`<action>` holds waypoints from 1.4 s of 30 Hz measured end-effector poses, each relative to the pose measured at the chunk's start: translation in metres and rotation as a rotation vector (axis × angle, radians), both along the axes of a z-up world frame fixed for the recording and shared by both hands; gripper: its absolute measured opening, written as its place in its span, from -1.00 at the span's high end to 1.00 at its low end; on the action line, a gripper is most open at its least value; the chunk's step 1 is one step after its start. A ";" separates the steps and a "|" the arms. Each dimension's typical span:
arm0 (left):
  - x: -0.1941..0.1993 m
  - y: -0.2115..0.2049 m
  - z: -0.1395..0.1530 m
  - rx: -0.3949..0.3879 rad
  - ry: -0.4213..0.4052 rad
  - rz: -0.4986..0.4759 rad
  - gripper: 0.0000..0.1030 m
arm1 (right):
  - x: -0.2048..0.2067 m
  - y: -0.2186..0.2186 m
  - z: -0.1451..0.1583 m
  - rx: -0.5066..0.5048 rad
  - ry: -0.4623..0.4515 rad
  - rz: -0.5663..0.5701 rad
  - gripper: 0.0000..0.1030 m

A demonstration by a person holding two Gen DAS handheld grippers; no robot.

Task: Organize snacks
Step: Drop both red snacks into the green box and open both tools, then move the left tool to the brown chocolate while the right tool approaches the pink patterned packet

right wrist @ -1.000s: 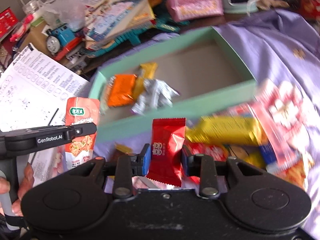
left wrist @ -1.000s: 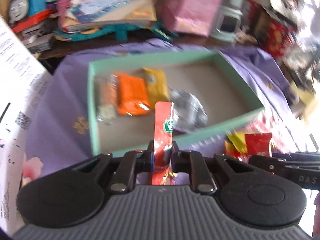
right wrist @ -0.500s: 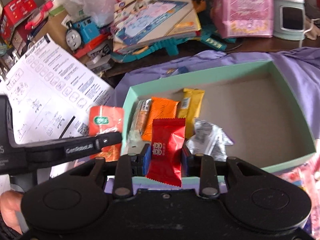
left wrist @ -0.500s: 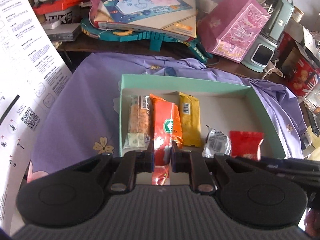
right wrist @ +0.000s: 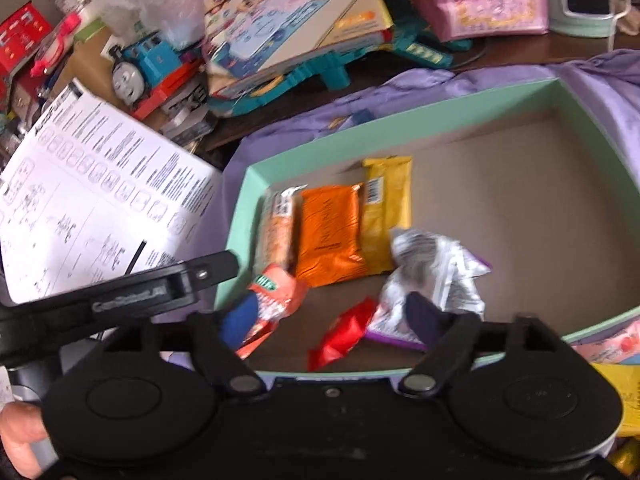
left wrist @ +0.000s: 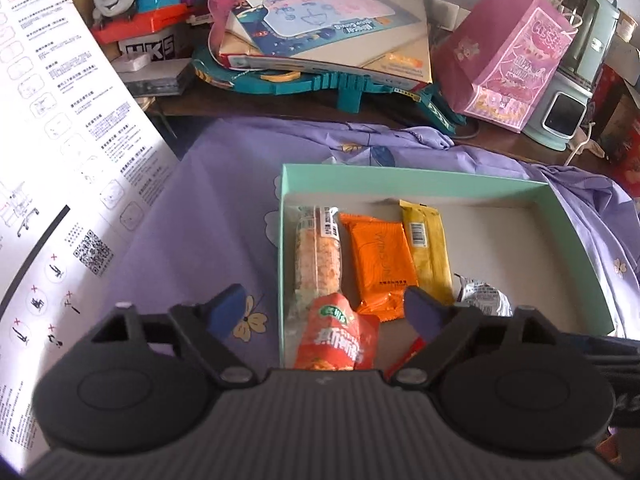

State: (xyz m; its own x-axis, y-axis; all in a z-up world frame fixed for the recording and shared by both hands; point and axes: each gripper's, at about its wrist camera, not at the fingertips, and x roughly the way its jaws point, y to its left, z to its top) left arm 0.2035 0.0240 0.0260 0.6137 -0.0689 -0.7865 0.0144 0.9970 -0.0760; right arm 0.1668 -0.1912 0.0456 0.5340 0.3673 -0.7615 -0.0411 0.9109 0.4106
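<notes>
A mint-green box (left wrist: 400, 179) (right wrist: 436, 109) lies on a purple cloth and holds a clear-wrapped cracker stick (left wrist: 318, 256), an orange pack (left wrist: 380, 260) (right wrist: 330, 232), a yellow bar (left wrist: 426, 248) (right wrist: 386, 208) and a silver pack (left wrist: 486, 298) (right wrist: 436, 272). My left gripper (left wrist: 326, 312) is open over the box's near left corner, with an orange-red snack pouch (left wrist: 340, 340) (right wrist: 272, 300) loose between its fingers. My right gripper (right wrist: 332, 318) is open above the box's near edge, with a red candy pack (right wrist: 344, 334) loose below it.
A white instruction sheet (left wrist: 60, 168) (right wrist: 92, 200) lies to the left. Toys, a board-game box (left wrist: 320, 20), a pink bag (left wrist: 512, 52) and a blue toy train (right wrist: 148, 64) crowd the far side. More snack packs (right wrist: 612, 344) lie right of the box.
Both grippers have opened. The orange-red pouch left the left jaws and the red candy pack left the right jaws; both now lie at the near end of the box.
</notes>
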 end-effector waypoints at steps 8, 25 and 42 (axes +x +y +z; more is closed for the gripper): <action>-0.013 -0.012 -0.002 0.029 0.015 -0.021 -0.90 | -0.024 -0.018 0.012 -0.026 -0.026 -0.044 -0.89; -0.090 -0.022 0.001 0.032 0.025 -0.108 -0.92 | -0.091 -0.042 0.011 -0.042 -0.019 -0.079 -0.98; -0.120 -0.032 -0.067 0.058 0.135 -0.164 -0.69 | -0.119 -0.032 -0.031 -0.048 0.065 -0.005 -0.26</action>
State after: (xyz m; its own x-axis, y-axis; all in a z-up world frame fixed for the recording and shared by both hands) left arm 0.0833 -0.0079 -0.0413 0.4864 -0.1117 -0.8665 0.1705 0.9849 -0.0313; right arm 0.0479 -0.2235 0.0145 0.4844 0.3271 -0.8114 -0.0115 0.9298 0.3680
